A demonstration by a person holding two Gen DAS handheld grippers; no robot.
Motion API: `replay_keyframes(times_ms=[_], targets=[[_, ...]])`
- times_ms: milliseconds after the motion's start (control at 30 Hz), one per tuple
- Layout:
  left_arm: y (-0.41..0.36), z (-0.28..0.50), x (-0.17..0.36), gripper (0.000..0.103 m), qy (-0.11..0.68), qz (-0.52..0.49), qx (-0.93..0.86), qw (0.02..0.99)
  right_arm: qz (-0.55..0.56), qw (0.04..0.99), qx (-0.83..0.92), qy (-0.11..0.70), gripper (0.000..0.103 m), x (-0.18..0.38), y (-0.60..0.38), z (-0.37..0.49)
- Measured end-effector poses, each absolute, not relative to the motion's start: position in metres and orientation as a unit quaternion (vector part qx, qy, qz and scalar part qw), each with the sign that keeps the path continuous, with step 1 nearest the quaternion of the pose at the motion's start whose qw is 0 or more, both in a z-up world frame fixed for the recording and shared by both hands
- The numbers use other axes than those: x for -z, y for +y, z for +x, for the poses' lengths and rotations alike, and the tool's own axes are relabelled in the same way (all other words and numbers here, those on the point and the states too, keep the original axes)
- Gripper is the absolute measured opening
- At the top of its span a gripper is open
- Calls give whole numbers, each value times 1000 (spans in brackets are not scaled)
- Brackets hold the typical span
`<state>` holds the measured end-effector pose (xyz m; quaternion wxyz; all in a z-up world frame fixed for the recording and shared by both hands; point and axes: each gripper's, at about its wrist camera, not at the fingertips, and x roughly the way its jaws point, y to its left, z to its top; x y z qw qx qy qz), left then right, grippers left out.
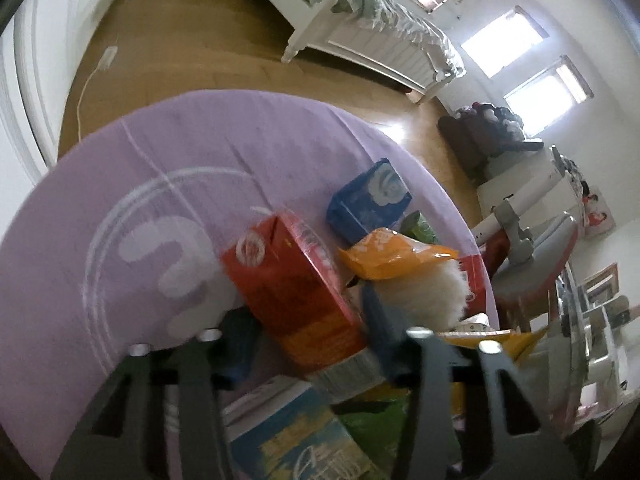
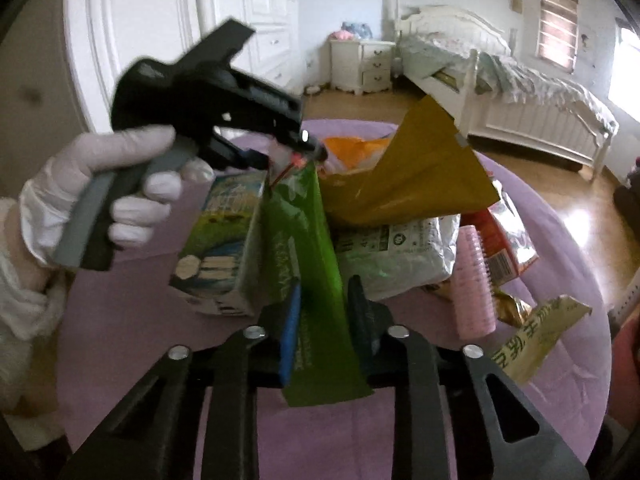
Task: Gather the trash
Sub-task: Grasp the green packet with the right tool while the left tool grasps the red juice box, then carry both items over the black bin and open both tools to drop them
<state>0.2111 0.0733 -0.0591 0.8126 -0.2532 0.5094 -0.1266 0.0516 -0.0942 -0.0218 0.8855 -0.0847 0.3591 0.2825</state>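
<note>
Collection is at an early stage, we judge. Our left gripper (image 1: 308, 316) clamps a red carton (image 1: 294, 280) above the purple tablecloth (image 1: 120, 208); our right gripper (image 2: 322, 312) pinches a green wrapper (image 2: 308, 264). Much trash remains heaped on that cloth.

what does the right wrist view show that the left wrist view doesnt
Only the right wrist view shows the white-gloved left hand gripping its black tool handle, the right tool clamping a flat green packet, a pink ridged roller and a white nightstand.

Only the left wrist view shows the left tool around a red drink carton, and a blue tissue pack.

Both show the purple tablecloth, an orange wrapper and the white bed.
</note>
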Motion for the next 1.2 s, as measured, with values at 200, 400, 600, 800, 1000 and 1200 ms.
replay_keyframes(times_ms=[200, 400, 600, 800, 1000, 1200], targets=[[86, 188, 44, 34, 457, -297, 138, 827, -12, 891, -295, 346, 8, -1, -126, 18], [68, 130, -27, 34, 370, -273, 174, 871, 97, 901, -293, 305, 8, -27, -188, -11], [-23, 93, -55, 34, 356, -236, 272, 862, 205, 925, -198, 252, 8, -35, -302, -61], [-166, 78, -26, 33, 400, -189, 378, 813, 263, 936, -14, 235, 8, -6, -427, -112], [-293, 68, 16, 33, 446, -138, 446, 763, 303, 910, 103, 265, 8, 50, -504, -158], [-366, 64, 55, 33, 486, -83, 462, 737, 346, 884, 136, 284, 8, 101, -543, -181]])
